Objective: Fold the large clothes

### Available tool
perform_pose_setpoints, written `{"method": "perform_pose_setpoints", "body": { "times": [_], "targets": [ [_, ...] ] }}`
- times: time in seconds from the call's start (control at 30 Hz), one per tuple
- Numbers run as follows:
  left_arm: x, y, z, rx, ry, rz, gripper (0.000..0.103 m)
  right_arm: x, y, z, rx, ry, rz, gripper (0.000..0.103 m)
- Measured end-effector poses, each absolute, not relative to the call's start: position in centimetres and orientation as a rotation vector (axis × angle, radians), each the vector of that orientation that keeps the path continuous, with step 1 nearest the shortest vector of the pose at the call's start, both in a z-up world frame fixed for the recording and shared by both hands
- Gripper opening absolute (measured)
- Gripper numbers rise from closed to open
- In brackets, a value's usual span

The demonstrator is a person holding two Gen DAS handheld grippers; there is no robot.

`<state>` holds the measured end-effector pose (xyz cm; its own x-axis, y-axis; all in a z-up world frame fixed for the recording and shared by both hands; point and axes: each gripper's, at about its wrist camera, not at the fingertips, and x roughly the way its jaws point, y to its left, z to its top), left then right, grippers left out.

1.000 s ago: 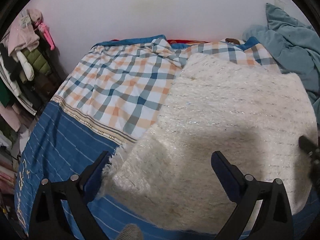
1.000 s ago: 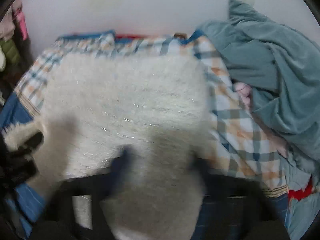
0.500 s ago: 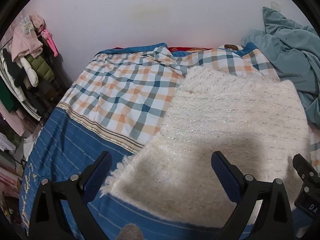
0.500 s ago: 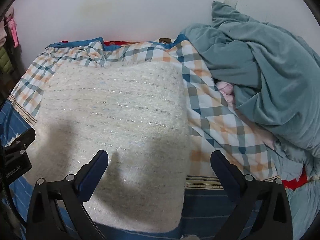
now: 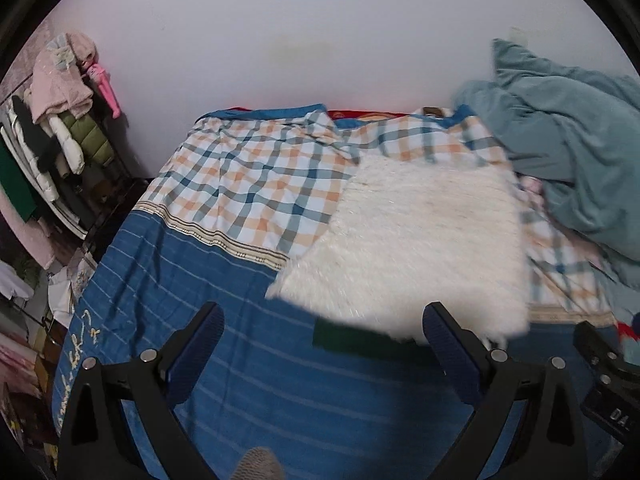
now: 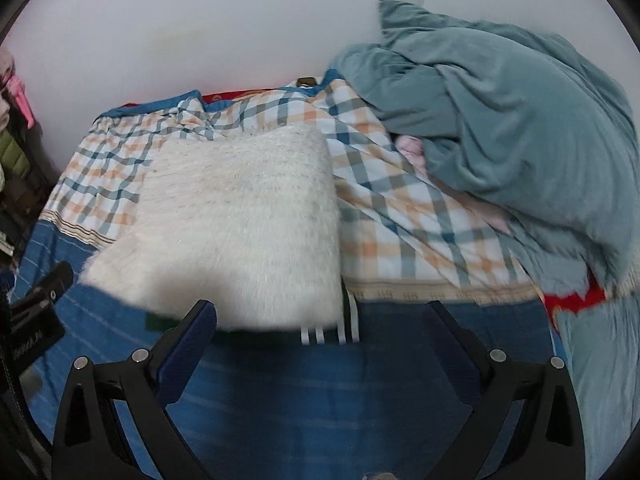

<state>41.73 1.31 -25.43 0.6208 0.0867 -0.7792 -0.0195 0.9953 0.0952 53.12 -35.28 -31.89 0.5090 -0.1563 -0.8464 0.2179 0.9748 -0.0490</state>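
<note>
A folded fuzzy white garment [image 5: 416, 248] lies flat on the bed; it also shows in the right wrist view [image 6: 244, 224]. A dark green garment with white stripes [image 6: 332, 330] sticks out from under its near edge, also seen in the left wrist view [image 5: 352, 338]. My left gripper [image 5: 320, 352] is open and empty, hovering above the blue sheet in front of the white garment. My right gripper [image 6: 320, 344] is open and empty, just short of the garment's near edge. Neither touches the cloth.
The bed has a blue striped sheet [image 5: 224, 360] and a checked plaid sheet [image 5: 248, 184]. A heap of teal blanket [image 6: 512, 112] fills the right side. A rack of hanging clothes [image 5: 56, 128] stands at the left. A white wall is behind.
Both grippers have pulled back and up from the white garment, which now lies farther away. The green striped garment under its near edge has come into view.
</note>
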Motion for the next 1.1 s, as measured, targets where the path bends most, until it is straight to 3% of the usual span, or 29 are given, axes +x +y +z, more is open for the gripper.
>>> {"method": "perform_pose_setpoints", "body": {
  "times": [0.63,1.1],
  "targets": [
    [18.7,6.1,-3.2,0.087,0.748,-0.026,0.101,25.1,-32.1,-4.8,0.045,0.860,-0.363,0.103],
    [11.2,7.2,1.2,0.046,0.690,-0.057,0.101,13.2,-30.7,5.8,0.017,0.763,-0.317,0.103]
  ]
}}
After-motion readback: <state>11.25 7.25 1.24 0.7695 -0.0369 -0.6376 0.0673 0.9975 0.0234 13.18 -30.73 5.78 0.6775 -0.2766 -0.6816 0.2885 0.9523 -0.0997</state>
